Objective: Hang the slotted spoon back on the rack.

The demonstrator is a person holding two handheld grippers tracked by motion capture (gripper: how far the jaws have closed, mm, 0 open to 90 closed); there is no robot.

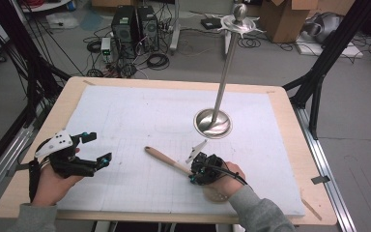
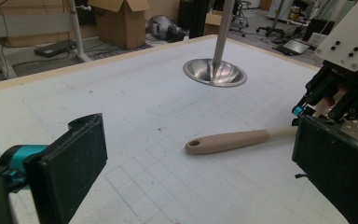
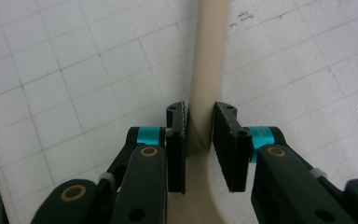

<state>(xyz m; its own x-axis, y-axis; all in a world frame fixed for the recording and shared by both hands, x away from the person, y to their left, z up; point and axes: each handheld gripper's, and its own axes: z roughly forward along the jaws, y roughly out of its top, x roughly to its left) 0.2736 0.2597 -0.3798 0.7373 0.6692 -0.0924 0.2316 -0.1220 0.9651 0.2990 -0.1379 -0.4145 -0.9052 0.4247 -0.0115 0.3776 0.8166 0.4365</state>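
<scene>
A beige skimmer spoon lies flat on the white gridded mat (image 1: 125,121). Its handle (image 1: 165,159) points up and left, and its perforated head (image 1: 216,195) sits under the person's right hand. My right gripper (image 1: 195,173) is shut on the handle (image 3: 208,56) near the neck, one black pad on each side (image 3: 199,119). My left gripper (image 1: 99,148) hovers open at the left of the mat, well apart from the spoon. In the left gripper view its jaws (image 2: 198,161) stand wide apart, with the handle (image 2: 228,140) and the right gripper (image 2: 328,100) beyond them.
A tall metal stand with a round dished base (image 1: 213,123) rises at the mat's centre right, its pole ending in a hooked top (image 1: 240,21). The base (image 2: 214,73) is just beyond the spoon. Wooden table edges frame the mat; computers, cables and boxes sit on the floor behind.
</scene>
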